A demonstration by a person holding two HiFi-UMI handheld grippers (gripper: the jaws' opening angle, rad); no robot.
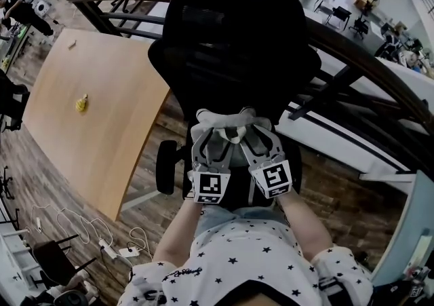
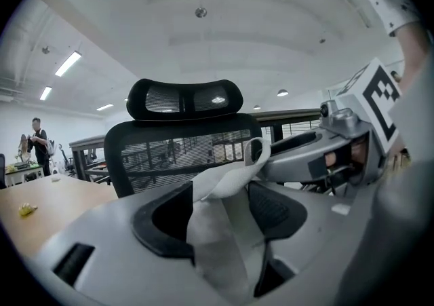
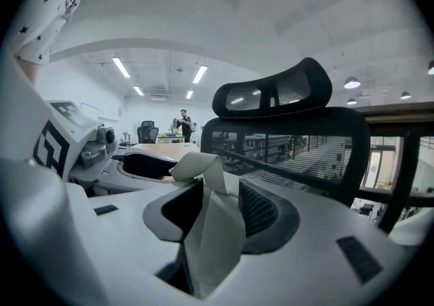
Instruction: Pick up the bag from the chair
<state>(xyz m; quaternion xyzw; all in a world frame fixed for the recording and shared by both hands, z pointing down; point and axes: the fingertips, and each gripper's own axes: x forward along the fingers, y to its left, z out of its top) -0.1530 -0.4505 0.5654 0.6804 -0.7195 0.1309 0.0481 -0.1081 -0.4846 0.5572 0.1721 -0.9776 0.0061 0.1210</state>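
Note:
Two grippers hold a white fabric bag (image 1: 228, 121) in front of the black mesh office chair (image 1: 234, 40). In the head view only its pale handle loops show between the grippers; the bag's body is hidden beneath them. My left gripper (image 1: 207, 127) is shut on one handle strap (image 2: 215, 247), which runs up between its jaws and curls over toward the right gripper (image 2: 325, 155). My right gripper (image 1: 253, 125) is shut on the other strap (image 3: 211, 240), folded over at the top. The chair's backrest (image 2: 183, 152) and headrest (image 3: 274, 91) stand just beyond both grippers.
A long wooden table (image 1: 95, 128) lies to the left with a small yellow object (image 1: 81, 103) on it. A dark curved railing (image 1: 366, 60) runs behind and right of the chair. Cables and a power strip (image 1: 112, 249) lie on the wood floor at lower left. A person (image 2: 37, 138) stands far off.

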